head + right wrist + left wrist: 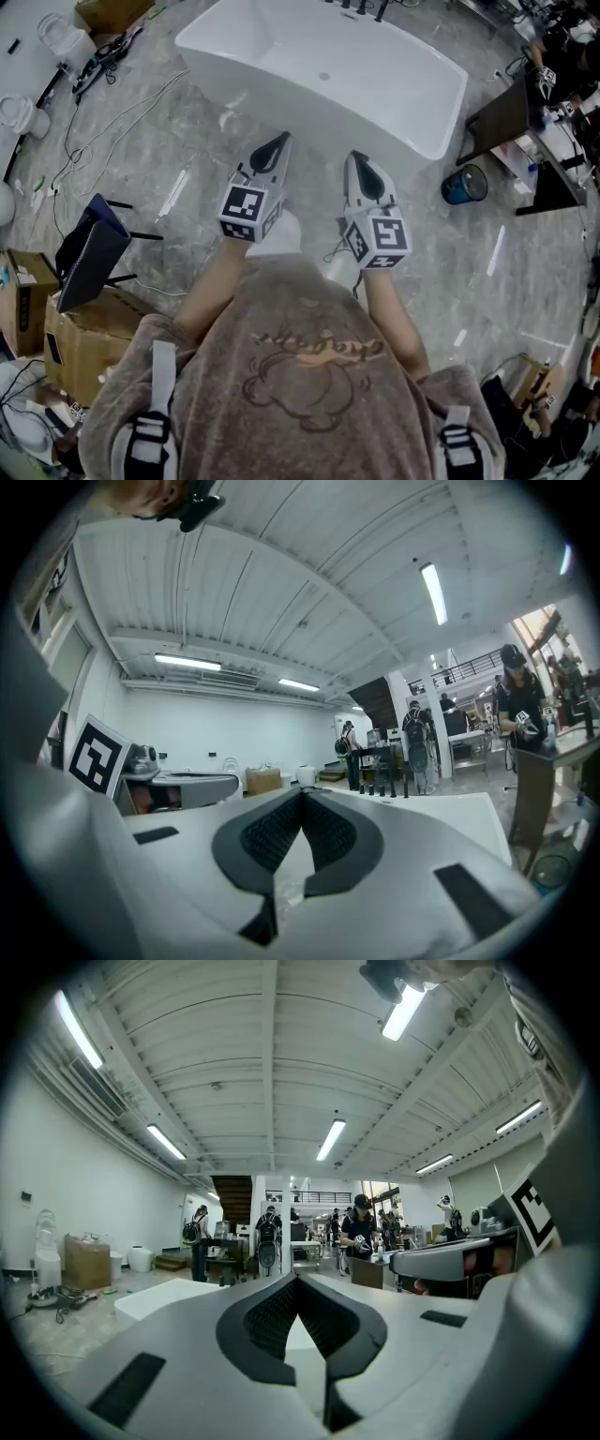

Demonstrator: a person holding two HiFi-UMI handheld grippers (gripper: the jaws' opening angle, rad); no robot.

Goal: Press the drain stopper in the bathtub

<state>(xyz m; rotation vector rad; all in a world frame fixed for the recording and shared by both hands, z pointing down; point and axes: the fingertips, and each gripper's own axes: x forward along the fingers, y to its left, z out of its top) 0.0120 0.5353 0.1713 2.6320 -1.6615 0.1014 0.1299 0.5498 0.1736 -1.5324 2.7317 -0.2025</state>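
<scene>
The white bathtub [384,89] stands on the grey marble floor ahead of me. Its small round drain stopper [324,76] shows on the tub's bottom. My left gripper [281,141] and right gripper [354,157] are held side by side at chest height, short of the tub's near rim and pointing toward it. Both are shut with nothing between the jaws. In the left gripper view the left gripper [296,1279] has its tips meeting, with the tub [159,1297] beyond. The right gripper [302,792] is likewise closed in the right gripper view, with the tub [441,813] behind it.
A black faucet set [361,9] sits at the tub's far rim. A blue bin [464,185] and a dark desk [506,117] stand to the right. On the left are a dark chair [89,248], cardboard boxes [70,342] and cables [103,131]. People work in the background.
</scene>
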